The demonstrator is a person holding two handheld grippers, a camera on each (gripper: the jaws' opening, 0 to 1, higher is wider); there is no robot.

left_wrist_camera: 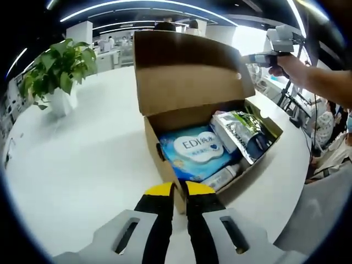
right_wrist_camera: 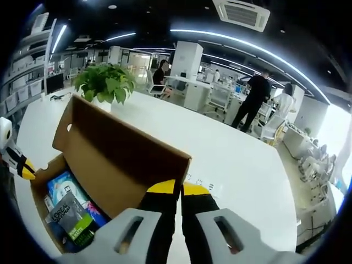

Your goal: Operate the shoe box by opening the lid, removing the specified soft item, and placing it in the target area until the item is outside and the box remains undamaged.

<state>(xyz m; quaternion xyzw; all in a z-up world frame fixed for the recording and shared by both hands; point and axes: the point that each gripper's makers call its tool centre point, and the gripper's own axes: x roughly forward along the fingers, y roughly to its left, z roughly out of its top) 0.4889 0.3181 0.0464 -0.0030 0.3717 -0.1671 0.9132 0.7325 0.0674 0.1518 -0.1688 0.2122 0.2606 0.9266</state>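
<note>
Shoe box [left_wrist_camera: 181,165] of brown cardboard stands on the white table [left_wrist_camera: 82,154], its hinged lid [left_wrist_camera: 187,71] raised upright so the inside is open to the left gripper view. The left tool [left_wrist_camera: 179,190] sits at the near front wall of the box, jaws nearly together with the cardboard edge between the yellow tips, so it seems to pinch and steady that wall. The right tool [right_wrist_camera: 179,190] has its jaws almost closed at the top edge of the lid [right_wrist_camera: 126,154], apparently gripping it and holding it back; it also shows at the upper right of the left gripper view, in a person's hand [left_wrist_camera: 289,63]. Inside the box lie a blue soft pack [left_wrist_camera: 195,151] with a white label, flat on the bottom toward the front, a silvery pouch [left_wrist_camera: 242,132] with green and black print leaning beside it, and a small white tube [left_wrist_camera: 225,176] near the front wall. My judgement is that the lid step is done and the removal is the step in hand. To do it well, the lid should rest open by itself before either tool lets go, and it should not be pushed further back, lest the hinge crease or tear. Which item is the one specified I cannot tell; the blue pack looks softest. A tool should open wide, come down from above, and grip it by an edge or corner, lifting straight up clear of the walls while the other tool steadies the box.
</note>
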